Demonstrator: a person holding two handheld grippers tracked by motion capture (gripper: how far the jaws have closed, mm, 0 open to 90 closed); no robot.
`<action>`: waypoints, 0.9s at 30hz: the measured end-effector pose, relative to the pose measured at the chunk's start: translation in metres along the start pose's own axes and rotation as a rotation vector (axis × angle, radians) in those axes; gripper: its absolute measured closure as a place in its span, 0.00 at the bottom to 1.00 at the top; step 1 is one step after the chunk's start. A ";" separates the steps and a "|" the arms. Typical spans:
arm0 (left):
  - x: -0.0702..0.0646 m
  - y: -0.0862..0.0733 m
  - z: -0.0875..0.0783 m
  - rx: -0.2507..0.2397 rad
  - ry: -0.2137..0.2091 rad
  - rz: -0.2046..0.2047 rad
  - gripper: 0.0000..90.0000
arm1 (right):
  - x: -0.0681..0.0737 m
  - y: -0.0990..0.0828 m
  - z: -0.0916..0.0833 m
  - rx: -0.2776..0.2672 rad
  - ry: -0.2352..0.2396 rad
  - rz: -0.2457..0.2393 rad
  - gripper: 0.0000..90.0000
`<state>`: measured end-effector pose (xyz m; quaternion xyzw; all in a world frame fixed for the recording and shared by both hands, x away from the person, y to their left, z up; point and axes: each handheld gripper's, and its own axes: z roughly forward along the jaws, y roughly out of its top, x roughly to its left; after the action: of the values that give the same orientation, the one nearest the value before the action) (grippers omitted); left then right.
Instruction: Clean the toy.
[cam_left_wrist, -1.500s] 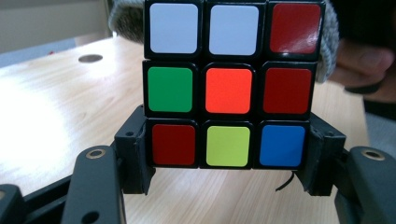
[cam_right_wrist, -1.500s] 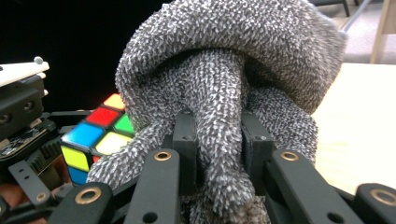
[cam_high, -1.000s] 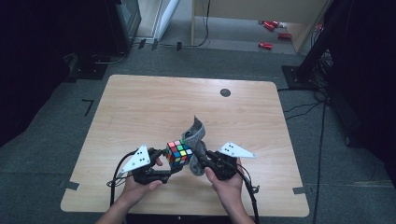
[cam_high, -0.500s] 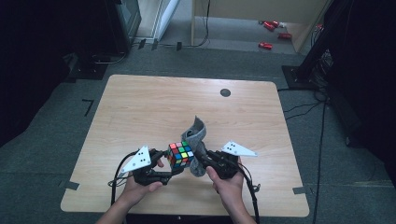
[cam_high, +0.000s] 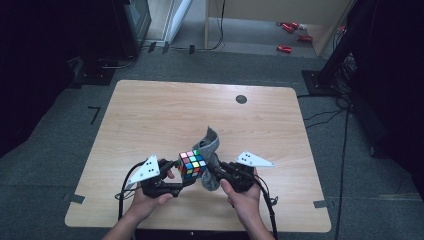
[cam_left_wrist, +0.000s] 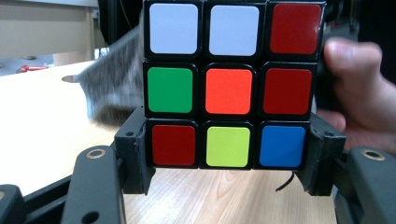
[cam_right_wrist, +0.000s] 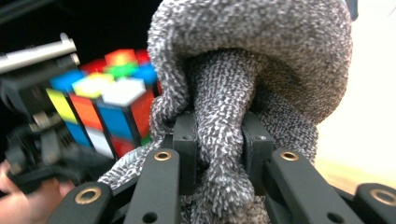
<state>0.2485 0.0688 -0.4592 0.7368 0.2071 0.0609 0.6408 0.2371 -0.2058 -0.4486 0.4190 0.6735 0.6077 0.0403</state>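
Nothing shifted since the earlier frame, puzzle cube (cam_left_wrist: 227, 86) pinched between left gripper (cam_high: 172, 181) jaws above the bench (cam_high: 160, 115) near edge, grey cloth (cam_right_wrist: 243, 93) clamped in right gripper (cam_high: 217, 172) jaws, pressed against the cube.

Light wooden table (cam_high: 165, 115) with rounded corners stands on grey carpet (cam_high: 75, 135). A dark round grommet (cam_high: 241, 99) sits near the table's far right edge. Red objects (cam_high: 290, 35) lie on the far floor beside a wooden panel (cam_high: 280, 10). Left and right surroundings are dark.
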 end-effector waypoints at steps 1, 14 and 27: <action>0.001 0.000 -0.001 0.000 0.002 -0.002 0.38 | 0.000 -0.001 0.002 0.012 -0.001 -0.004 0.81; 0.005 -0.001 -0.001 0.014 0.013 -0.022 0.38 | 0.000 -0.002 0.003 0.028 -0.011 -0.028 0.81; 0.021 -0.002 -0.004 0.059 0.106 -0.104 0.38 | -0.036 -0.009 -0.003 0.055 -0.251 -0.118 0.79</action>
<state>0.2659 0.0813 -0.4645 0.7395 0.2801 0.0603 0.6091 0.2543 -0.2298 -0.4718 0.4523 0.7030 0.5284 0.1482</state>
